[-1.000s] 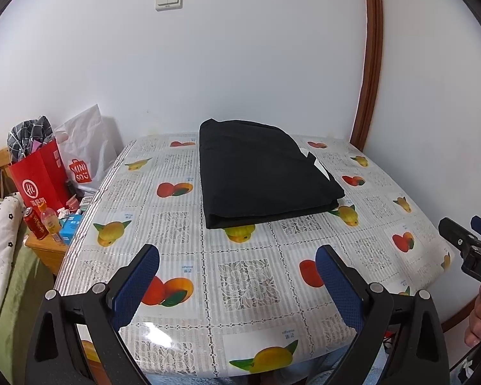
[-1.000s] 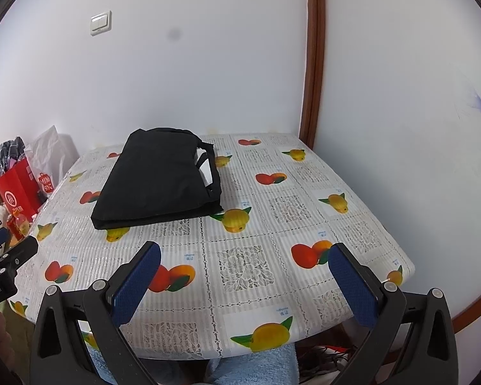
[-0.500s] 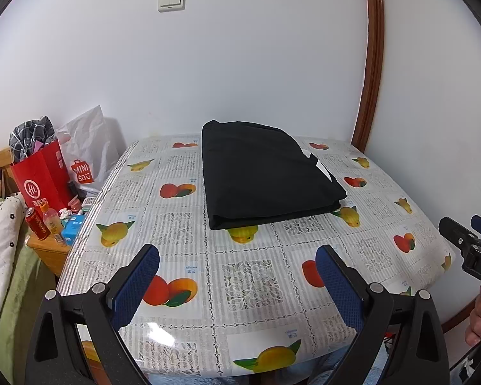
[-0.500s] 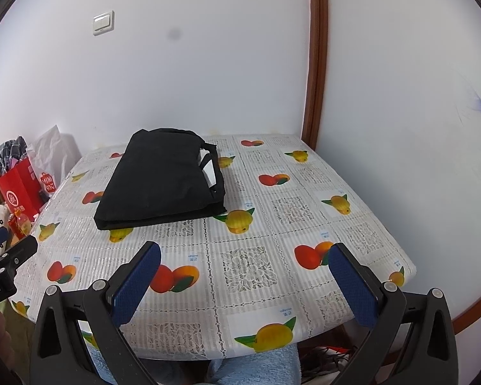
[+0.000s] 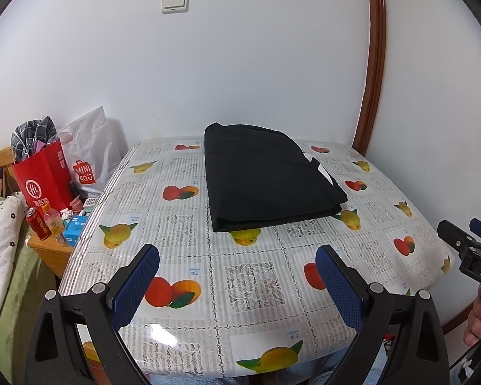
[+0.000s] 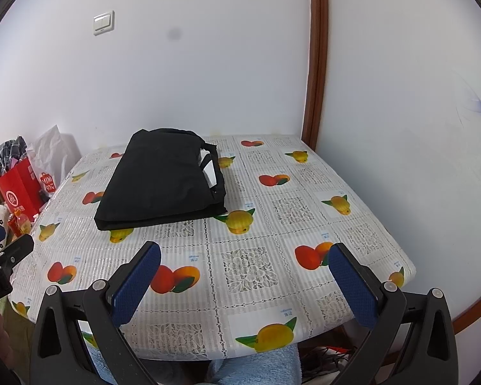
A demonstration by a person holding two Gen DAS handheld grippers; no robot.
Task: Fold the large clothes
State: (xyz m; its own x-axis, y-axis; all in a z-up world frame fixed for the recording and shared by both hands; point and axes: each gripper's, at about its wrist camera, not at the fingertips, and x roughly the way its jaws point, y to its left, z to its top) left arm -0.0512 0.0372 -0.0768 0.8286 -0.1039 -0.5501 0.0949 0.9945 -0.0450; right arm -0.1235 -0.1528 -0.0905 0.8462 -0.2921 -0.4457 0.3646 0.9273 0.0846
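A black garment lies folded into a flat rectangle at the far middle of the table, with a white patch showing at its right edge. It also shows in the right wrist view, far left of centre. My left gripper is open and empty, held above the table's near edge, well short of the garment. My right gripper is open and empty too, above the near edge. Each gripper shows at the side of the other's view.
The table has a fruit-print cover and stands in a corner, walls behind and to the right. Left of it are a red paper bag, a white bag, and a low wooden stand with cans and bottles.
Both views have shifted slightly, so the garment sits a touch lower and to the right. Both grippers stay open and empty.
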